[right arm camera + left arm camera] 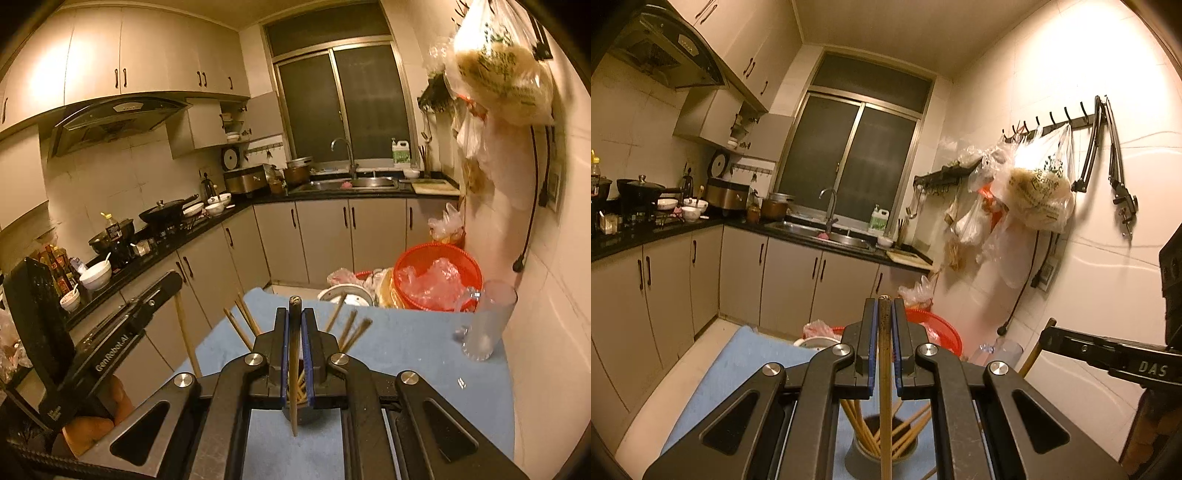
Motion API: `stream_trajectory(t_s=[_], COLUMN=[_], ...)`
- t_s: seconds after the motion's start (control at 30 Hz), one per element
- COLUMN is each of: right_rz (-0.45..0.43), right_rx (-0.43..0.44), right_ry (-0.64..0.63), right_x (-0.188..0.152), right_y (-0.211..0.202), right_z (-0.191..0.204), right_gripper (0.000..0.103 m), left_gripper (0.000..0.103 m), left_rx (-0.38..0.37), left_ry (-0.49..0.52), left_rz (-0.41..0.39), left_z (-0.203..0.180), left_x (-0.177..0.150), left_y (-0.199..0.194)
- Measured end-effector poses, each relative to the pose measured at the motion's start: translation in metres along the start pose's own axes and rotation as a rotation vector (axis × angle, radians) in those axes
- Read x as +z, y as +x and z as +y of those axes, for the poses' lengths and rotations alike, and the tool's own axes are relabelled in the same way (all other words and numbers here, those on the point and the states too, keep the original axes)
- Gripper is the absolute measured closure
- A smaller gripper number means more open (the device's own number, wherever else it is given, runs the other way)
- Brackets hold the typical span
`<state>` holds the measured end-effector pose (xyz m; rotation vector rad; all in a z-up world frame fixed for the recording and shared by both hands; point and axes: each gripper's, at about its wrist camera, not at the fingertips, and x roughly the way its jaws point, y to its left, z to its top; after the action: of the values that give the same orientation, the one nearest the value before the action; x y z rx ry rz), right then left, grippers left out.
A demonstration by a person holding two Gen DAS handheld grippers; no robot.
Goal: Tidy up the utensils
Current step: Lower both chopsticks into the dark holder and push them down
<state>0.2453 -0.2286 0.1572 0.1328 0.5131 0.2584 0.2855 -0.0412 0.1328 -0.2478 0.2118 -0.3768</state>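
Both grippers are clamped narrow on a single chopstick each: the left gripper (pixel 885 306) pinches one chopstick (pixel 884 369) upright over the cup (pixel 882 446) of chopsticks, and the right gripper (pixel 294 317) grips its own chopstick (pixel 294 387) just above the same cup (pixel 295 411). Only the right view shows the glass mug (pixel 484 321) near the table's right edge (by the wall) and the red basket (pixel 436 277) beyond the far edge. The left view alone shows the hooks (pixel 1056 123) and bags (pixel 1038 188) on the wall. The blue cloth (pixel 406 343) lies bare between cup and mug.
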Motion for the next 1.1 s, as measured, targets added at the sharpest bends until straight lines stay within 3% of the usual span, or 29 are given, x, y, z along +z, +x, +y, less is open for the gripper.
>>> stream_trajectory(t_s=[0.33,0.7,1.1], right_rz=[-0.056,-0.058,-0.011], right_rx=[0.004,-0.006,0.004], right_ry=[-0.026,-0.026,-0.023], right_x=[0.025,0.036,0.021], right_y=[-0.002,0.024,0.052], right_z=[0.011,0.001,-0.014], right_gripper=[0.097,0.097,0.097], left_gripper=[0.096,0.096,0.096], left_rx=[-0.011,0.042,0.068], left_ry=[0.029,0.005,0.032], left_rz=[-0.064,-0.123,-0.052], left_z=[-0.01,-0.004,-0.003], left_x=[0.016,0.022,-0.018], left_y=[0.021,0.065,0.109])
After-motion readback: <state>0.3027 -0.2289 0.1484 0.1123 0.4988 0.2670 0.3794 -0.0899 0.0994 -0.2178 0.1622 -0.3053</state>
